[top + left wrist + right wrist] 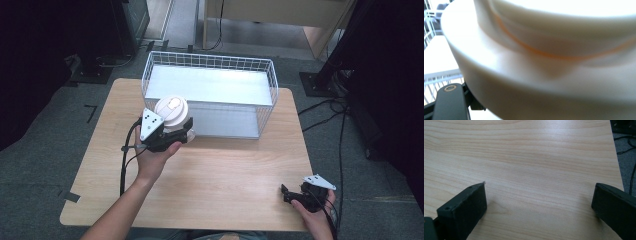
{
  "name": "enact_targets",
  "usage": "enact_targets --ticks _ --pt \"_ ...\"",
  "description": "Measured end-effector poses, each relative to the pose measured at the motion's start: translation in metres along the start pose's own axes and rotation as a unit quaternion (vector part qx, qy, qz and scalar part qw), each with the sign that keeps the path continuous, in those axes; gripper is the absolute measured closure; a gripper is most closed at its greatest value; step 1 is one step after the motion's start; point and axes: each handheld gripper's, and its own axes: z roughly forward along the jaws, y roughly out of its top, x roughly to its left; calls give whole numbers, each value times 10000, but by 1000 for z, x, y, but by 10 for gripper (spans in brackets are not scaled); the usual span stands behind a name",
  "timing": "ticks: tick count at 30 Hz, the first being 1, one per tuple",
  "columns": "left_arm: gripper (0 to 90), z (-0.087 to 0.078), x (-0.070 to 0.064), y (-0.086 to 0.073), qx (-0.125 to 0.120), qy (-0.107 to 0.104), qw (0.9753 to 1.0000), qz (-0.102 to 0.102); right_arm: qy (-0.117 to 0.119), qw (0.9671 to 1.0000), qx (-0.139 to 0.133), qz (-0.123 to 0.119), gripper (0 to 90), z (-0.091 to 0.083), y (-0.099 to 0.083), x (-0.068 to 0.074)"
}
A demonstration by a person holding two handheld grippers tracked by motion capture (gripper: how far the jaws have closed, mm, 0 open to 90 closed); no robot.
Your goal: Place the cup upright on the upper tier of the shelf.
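Two grippers are at work over the desk point(210, 170), but one alone carries anything. The left gripper point(186, 126) is clamped on a white round container point(172, 111), a lidded tub of some kind, and holds it in the air just in front of the left front corner of the wire basket point(270, 85). In the left gripper view the tub point(549, 62) sits very close to the lens, its stepped rim blurred, with one black jaw low at the left and the basket's white wires point(439, 77) behind it.

The right gripper point(286, 194) rests near the desk's right front corner, well apart from the tub. The right gripper view shows its jaws spread wide over bare wood point(536, 170), gripping nothing.

The basket stands along the far edge of the desk and looks empty, only its pale floor visible. Whether the tub holds anything cannot be told, since its lid is on.

The likely trouble lies at the basket's front wall: if the tub is carried forward too low, its base could catch the top wire and twist in the jaws. The smooth, rounded side may also slip if the grip eases early.
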Motion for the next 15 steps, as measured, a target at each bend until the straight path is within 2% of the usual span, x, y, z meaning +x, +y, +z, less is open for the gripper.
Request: enact_targets --ticks 7,15 --pt "156 -3 -3 24 -162 39 9998 120 2 10000 -1 1 0 0 0 0" --pt "156 -7 -4 43 -402 119 9988 252 0 10000 -1 1 0 0 0 0"
